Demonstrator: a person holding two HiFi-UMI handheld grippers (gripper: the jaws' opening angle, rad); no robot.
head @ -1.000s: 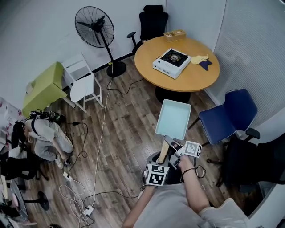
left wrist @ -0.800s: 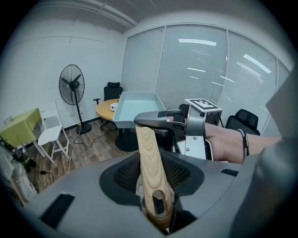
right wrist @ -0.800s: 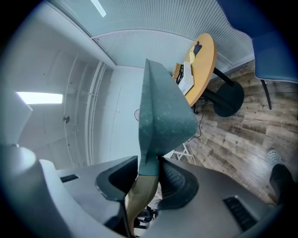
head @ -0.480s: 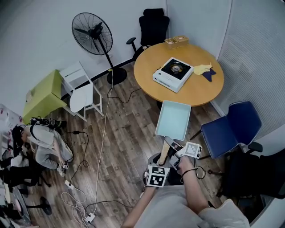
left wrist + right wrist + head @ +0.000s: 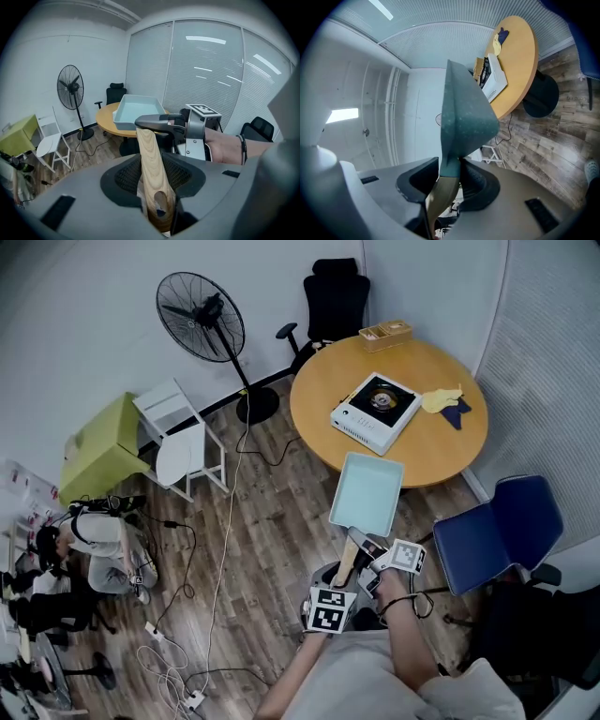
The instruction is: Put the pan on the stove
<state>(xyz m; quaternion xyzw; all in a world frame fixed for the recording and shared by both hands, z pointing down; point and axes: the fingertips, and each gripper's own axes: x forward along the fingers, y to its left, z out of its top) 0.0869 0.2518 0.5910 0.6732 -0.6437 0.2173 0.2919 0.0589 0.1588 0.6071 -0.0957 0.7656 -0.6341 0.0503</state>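
Pan (image 5: pixel 367 493) held in the air by its wooden handle (image 5: pixel 151 161), over the floor at the near edge of the round counter (image 5: pixel 323 397) and apart from the stove (image 5: pixel 375 412) that stands on it. The left gripper (image 5: pixel 343 570) has its jaws closed on the free end of the handle, and the right gripper (image 5: pixel 364 549) has its jaws closed on the handle's neck, close to the pan body (each pair presses the handle from either side). The pan lies roughly level, open side up.
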